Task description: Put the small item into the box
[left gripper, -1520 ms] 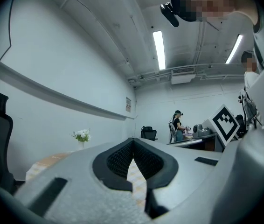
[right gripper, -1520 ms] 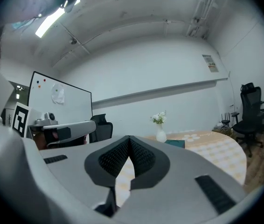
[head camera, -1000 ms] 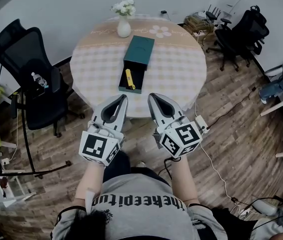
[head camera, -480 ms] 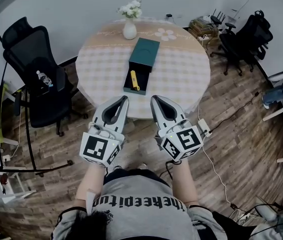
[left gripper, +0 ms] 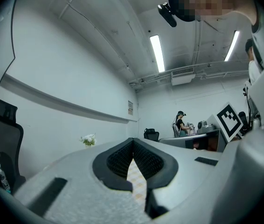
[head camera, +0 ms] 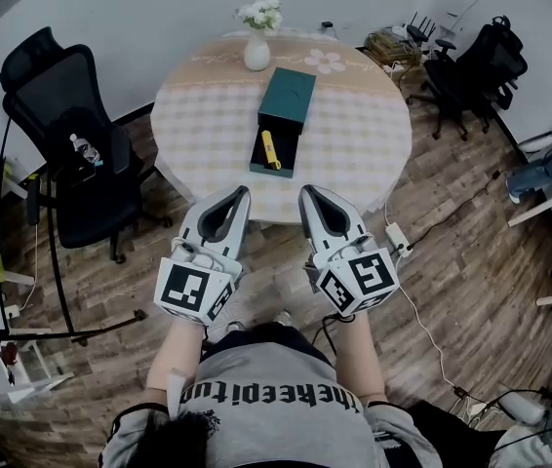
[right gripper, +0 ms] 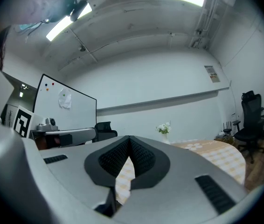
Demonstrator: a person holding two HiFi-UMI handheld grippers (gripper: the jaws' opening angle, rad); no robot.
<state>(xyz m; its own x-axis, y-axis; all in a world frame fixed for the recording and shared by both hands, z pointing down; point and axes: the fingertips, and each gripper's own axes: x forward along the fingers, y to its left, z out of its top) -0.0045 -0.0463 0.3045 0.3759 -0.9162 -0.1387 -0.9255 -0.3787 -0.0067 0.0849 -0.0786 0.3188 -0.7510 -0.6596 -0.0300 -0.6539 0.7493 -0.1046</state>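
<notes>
The round table (head camera: 208, 130) and the dark green box (head camera: 289, 94) on it sit slightly further right in my head view than a second ago. My two grippers hold the same side-by-side pose low in front of me.

My left gripper (head camera: 238, 194) has its jaws together at the tips, nothing between them. My right gripper (head camera: 307, 193) is closed the same way and also empty. Both point toward the table's near edge, which lies just past the jaw tips in the head view.

The box lies near the middle of the checked cloth, its long side running toward me. Its tray (head camera: 262, 160) is drawn out at the near end. The small yellow item (head camera: 270, 149) appears to lie inside that tray, though it is too small to be sure how it rests.

A white vase of flowers (head camera: 257, 51) stands near the far edge, well apart from the box. The cloth on both sides of the box is bare.

A black office chair (head camera: 57, 130) stands near the table's left edge, with a water bottle (head camera: 85, 150) on its seat. On the wood floor (head camera: 471, 252) a white power strip (head camera: 396, 239) lies just right of my right gripper.
</notes>
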